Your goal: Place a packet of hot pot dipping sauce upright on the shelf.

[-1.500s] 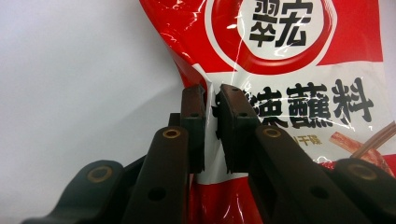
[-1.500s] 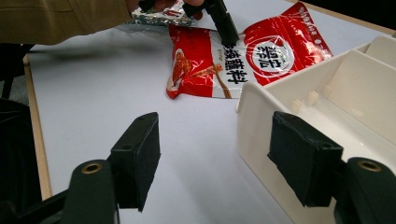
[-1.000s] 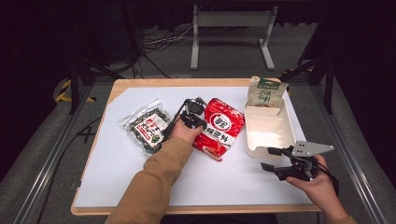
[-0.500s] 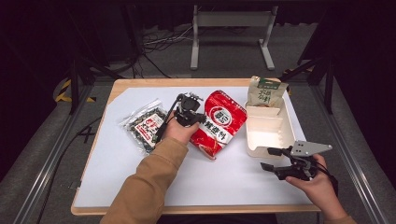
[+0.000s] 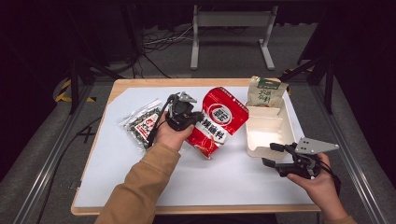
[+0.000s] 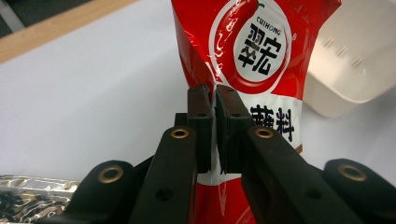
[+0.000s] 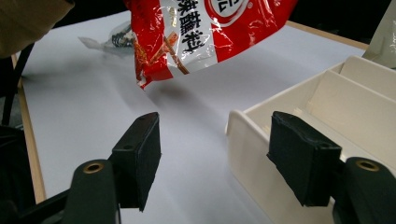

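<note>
Left hand-held gripper (image 5: 198,122) clamps the red pouch's (image 5: 218,120) edge (pouch lifted off table)

The pouch (image 5: 218,120) is showing glossy red, with a white round badge carrying black characters and a white band of black lettering lower down. The tray (image 5: 268,131) is looking plain cream-white. The bag (image 5: 266,92) behind it is wearing tan with a green top label. The packet (image 5: 144,123) is showing clear film over dark contents, with a red and white label. The mat (image 5: 224,179) is lying pale white on a light wood table (image 5: 116,87). Both the left gripper (image 6: 214,114) and the right gripper (image 7: 219,154) are showing black jaws with brass rivets. The sleeve (image 5: 135,191) is looking tan.
</note>
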